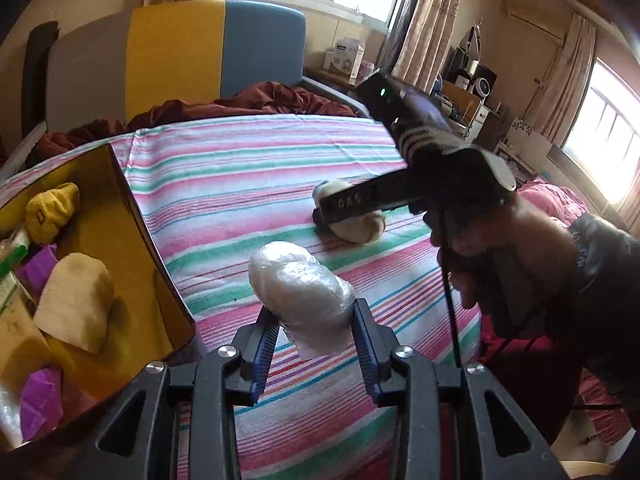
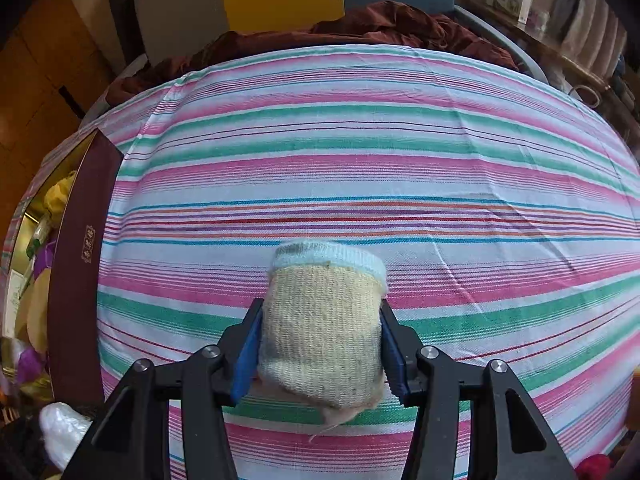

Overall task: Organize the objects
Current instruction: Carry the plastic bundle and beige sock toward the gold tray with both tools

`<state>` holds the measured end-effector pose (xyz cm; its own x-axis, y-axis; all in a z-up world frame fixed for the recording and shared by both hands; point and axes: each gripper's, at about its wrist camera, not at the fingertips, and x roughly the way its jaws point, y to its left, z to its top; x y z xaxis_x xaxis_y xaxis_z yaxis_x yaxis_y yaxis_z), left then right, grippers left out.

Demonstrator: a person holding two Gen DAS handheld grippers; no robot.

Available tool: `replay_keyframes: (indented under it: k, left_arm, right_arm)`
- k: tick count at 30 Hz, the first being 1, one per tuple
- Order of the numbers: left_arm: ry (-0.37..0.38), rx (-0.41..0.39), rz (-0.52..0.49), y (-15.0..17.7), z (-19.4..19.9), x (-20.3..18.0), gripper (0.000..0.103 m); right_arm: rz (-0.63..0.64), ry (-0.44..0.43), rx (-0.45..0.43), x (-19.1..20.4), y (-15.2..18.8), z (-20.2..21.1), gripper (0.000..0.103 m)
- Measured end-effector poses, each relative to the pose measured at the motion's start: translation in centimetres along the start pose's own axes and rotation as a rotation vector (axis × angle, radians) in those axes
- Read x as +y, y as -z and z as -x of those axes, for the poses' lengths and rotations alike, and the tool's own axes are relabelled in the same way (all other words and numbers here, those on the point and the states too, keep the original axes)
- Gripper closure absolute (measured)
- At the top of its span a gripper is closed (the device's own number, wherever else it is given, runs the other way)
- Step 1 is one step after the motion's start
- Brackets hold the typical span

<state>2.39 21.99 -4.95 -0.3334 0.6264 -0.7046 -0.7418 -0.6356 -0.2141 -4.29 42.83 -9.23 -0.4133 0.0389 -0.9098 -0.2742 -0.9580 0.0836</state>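
Tools (image 1: 316, 322) (image 2: 320, 344) angled down, each gripping a bundle

Colours and patterns observed

Bed sheet (image 2: 360, 160): horizontal stripes of pink, green, white, thin blue and red. Rolled sock (image 2: 320, 340): beige knit, pale blue cuff. Plastic bundle (image 1: 300, 288): translucent white. Box (image 1: 132, 216): yellow inside, maroon outside. Headboard (image 1: 180, 56): grey, yellow and blue panels. Gripper pads (image 2: 246, 356): blue.

The left hand-held gripper (image 1: 316, 322) clamps a clear plastic bundle (image 1: 300, 286) above the striped bed (image 1: 248, 168). Beside it, the right hand-held gripper (image 1: 344, 208) grips a beige sock roll (image 1: 360, 228); an open box (image 1: 132, 216) sits left.
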Motion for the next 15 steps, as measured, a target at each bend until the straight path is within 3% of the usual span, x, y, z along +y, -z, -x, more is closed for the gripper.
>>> replay_keyframes:
  k: [9,15]
  left_arm:
    - [-0.094,-0.071,0.019,-1.4,3.3,0.6,0.066]
    - [-0.116,-0.103,0.037,-1.6,4.9,1.4,0.066]
  right_arm:
    - [0.035,0.028,0.0,0.2,0.1,0.0,0.049]
    - [0.054,0.044,-0.003,0.8,-0.1,-0.3,0.049]
